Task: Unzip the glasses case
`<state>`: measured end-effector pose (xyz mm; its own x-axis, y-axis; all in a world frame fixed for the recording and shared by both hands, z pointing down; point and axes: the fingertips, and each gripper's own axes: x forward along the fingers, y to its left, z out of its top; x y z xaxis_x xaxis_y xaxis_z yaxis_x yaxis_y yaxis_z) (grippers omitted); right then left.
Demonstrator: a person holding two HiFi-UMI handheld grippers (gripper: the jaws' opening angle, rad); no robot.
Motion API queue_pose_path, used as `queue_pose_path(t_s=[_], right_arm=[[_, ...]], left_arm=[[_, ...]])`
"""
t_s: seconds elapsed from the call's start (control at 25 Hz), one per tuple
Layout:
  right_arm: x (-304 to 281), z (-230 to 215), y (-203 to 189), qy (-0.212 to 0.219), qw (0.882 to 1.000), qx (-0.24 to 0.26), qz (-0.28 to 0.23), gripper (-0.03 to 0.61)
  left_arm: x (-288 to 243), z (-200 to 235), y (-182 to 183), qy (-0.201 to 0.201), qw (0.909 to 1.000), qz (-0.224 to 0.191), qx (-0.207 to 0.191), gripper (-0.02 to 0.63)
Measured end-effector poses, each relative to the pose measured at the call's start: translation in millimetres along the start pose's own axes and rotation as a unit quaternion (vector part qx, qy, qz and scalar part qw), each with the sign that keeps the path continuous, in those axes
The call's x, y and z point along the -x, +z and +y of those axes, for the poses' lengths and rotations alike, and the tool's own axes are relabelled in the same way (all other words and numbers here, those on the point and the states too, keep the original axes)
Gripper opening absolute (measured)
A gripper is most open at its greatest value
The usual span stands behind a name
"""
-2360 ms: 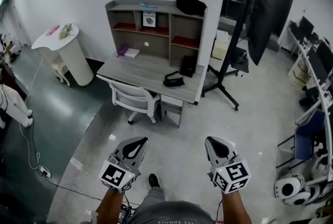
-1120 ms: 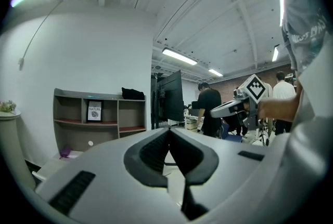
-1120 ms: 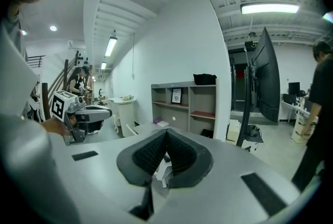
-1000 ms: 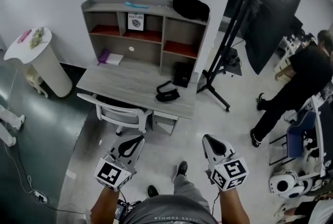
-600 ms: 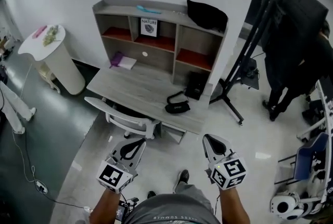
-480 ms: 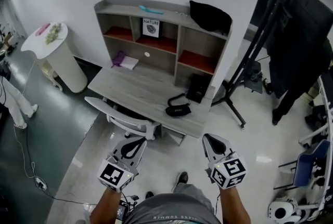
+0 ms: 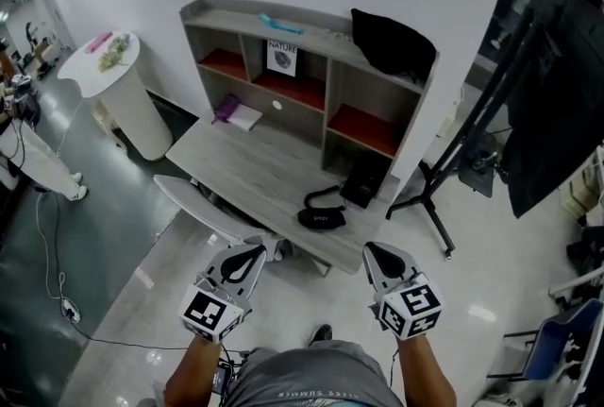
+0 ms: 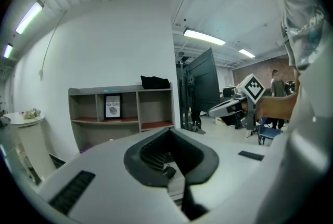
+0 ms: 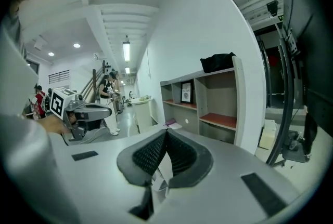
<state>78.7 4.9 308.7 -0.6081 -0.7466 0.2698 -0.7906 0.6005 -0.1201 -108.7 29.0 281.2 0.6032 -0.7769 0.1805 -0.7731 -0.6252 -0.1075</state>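
Your left gripper (image 7: 253, 256) is clenched, its two dark pads pressed together with nothing between them. Your right gripper (image 7: 376, 252) is clenched too and just as empty. You hold both out in front of you, side by side and apart, each pointing a little below level toward the desk (image 7: 247, 161).

The glasses case (image 7: 321, 218), a black oval pouch with a loop strap, lies on the desk ahead of both grippers, between the lines they point along. It sits close to the desk's near edge, and neither gripper touches it. Just beyond the case, ahead of your right gripper, a black boxy pouch (image 7: 363, 186) stands against the hutch (image 7: 321, 84).

Ahead of your left gripper, a white chair (image 7: 200, 209) is pushed in under the desk. Farther ahead on that side, a purple item (image 7: 225, 107) and a white sheet (image 7: 245, 119) lie at the back of the desk. A small framed picture (image 7: 282, 58) stands in an upper compartment of the hutch, and a black bag (image 7: 393, 43) lies on its top shelf. Out to the left of your left gripper stands a round white table (image 7: 102, 65). To the right of your right gripper, a black stand (image 7: 444, 197) carries a large dark screen (image 7: 557, 93).
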Motion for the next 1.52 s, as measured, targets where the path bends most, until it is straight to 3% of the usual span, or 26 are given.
queue_pose_path(t_s=[0.44,1.04,1.52], right_arm=[[-36.6,-47.2,-20.2,0.044,0.999,-0.002,0.026,0.012],[-110.2,-83.0,-80.3,0.037,0.995,0.003,0.094,0.025],[-185.1,-106.7,-157.0,0.063,0.983,0.061,0.162,0.116]], left_arm=[[-47.0,0.8,-29.5,0.018,0.9981,0.056,0.017,-0.002],[-135.7,39.8,-132.8,-0.026,0.9905,0.101,0.09,-0.002],[-195.5,62.7,-228.9,-0.051,0.9765,0.16,0.135,0.0]])
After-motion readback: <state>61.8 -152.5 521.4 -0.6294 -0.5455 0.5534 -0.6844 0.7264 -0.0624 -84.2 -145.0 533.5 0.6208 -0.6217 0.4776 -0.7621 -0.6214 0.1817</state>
